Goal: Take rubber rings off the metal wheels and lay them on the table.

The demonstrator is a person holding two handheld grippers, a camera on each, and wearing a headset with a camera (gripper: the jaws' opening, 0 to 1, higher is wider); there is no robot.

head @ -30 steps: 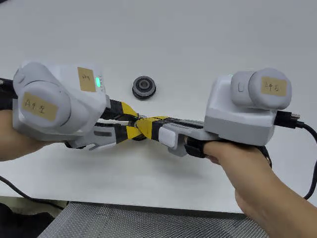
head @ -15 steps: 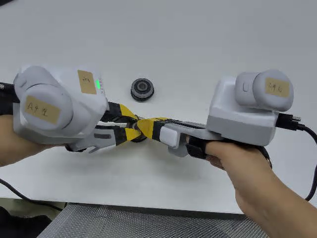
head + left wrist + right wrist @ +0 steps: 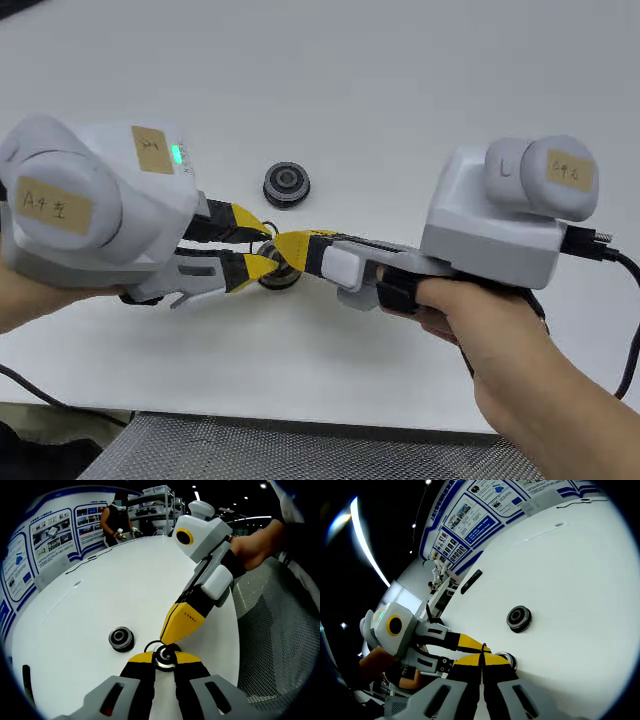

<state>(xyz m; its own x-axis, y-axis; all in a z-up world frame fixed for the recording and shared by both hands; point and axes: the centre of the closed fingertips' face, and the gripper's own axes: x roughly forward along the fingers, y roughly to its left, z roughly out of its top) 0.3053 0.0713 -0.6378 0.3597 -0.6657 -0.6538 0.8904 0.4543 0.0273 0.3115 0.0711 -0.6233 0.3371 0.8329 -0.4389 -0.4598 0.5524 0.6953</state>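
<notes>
Ring, a thin black loop, stands partly clear of the wheel, which sits low over the table near its front edge, where the two grippers meet.

On the left, the left gripper reaches in toward the centre. Its yellow-tipped jaws are clenched on either side of the wheel, as its own view shows, with the wheel's hub facing that camera.

Just behind the meeting point, a second wheel lies flat on the table, apart from both grippers and with its dark ring in place.

On the right, the right gripper comes in from the opposite side. Its jaws are pressed together, with the ring pinched at their tips just beside the wheel's rim.

In the left gripper view, a person stands far off beyond the table.
</notes>
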